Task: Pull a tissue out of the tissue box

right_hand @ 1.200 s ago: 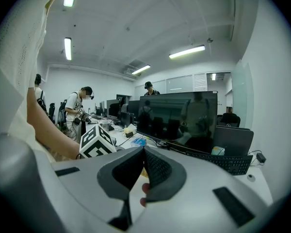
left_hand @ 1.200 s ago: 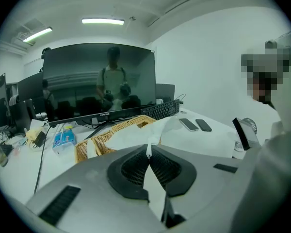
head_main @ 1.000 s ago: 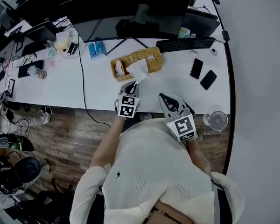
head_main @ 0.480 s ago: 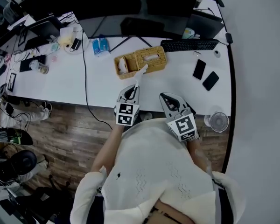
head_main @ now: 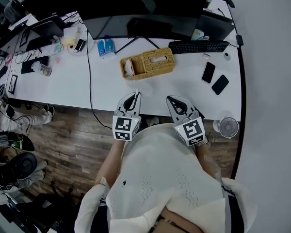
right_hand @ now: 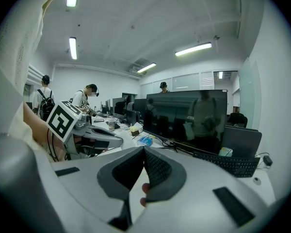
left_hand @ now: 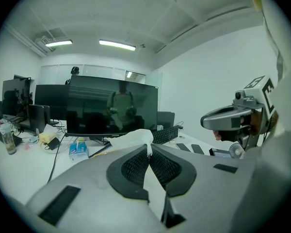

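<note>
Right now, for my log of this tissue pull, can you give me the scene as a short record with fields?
left gripper: fingers shut on the tissue, at the near table edge
right gripper: fingers together, nothing between them
tissue box: wicker, on the white table, before the monitor
tissue state: appears clear of the box

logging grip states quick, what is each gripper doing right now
Left gripper: closed, pinching the tissue at its tips.
Right gripper: closed, nothing between its jaws.
</note>
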Tool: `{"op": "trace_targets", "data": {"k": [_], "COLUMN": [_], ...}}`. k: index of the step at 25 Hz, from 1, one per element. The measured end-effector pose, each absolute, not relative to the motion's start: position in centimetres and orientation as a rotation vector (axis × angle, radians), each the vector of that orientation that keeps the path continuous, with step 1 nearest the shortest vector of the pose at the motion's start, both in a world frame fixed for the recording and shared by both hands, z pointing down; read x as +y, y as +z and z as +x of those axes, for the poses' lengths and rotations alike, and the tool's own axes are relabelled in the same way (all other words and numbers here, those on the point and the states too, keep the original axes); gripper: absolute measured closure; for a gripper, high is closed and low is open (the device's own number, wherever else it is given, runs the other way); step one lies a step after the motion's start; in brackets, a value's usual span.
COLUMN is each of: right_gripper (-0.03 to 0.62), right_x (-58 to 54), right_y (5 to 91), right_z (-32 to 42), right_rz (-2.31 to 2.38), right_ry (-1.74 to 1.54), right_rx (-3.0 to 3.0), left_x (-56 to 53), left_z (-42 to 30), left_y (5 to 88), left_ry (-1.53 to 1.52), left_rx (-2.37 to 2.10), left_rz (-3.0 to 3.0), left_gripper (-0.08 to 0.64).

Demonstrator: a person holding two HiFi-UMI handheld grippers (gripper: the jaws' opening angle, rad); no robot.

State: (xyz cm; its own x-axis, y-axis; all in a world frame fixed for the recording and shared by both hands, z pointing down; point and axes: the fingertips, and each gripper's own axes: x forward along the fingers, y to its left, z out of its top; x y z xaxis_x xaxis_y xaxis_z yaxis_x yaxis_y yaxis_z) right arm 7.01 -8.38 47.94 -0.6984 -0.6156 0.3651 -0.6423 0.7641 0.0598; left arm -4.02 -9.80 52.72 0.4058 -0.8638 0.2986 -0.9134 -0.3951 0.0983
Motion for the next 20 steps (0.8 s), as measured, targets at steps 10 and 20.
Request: {"op": "trace_targets", "data": {"k": [10, 20], "right_gripper": [0.591, 0.591], "right_x": [-8.9, -9.7], "right_y": [48.2, 46.8], "right_z": [8.0, 8.5], "right_rz": [0.986, 1.010], "right_ry": [0.116, 0.118], "right_rx": [-2.583, -2.623], "left_x": [-7.4, -7.3], "left_z": [-4.8, -3.0], "left_y": [49.9, 49.2], "left_ry": [0.236, 0.176], "left_rx": [-1.611, -1.589], "left_rz": [2.456, 2.468], "left_gripper": [0.546, 0.546]}}
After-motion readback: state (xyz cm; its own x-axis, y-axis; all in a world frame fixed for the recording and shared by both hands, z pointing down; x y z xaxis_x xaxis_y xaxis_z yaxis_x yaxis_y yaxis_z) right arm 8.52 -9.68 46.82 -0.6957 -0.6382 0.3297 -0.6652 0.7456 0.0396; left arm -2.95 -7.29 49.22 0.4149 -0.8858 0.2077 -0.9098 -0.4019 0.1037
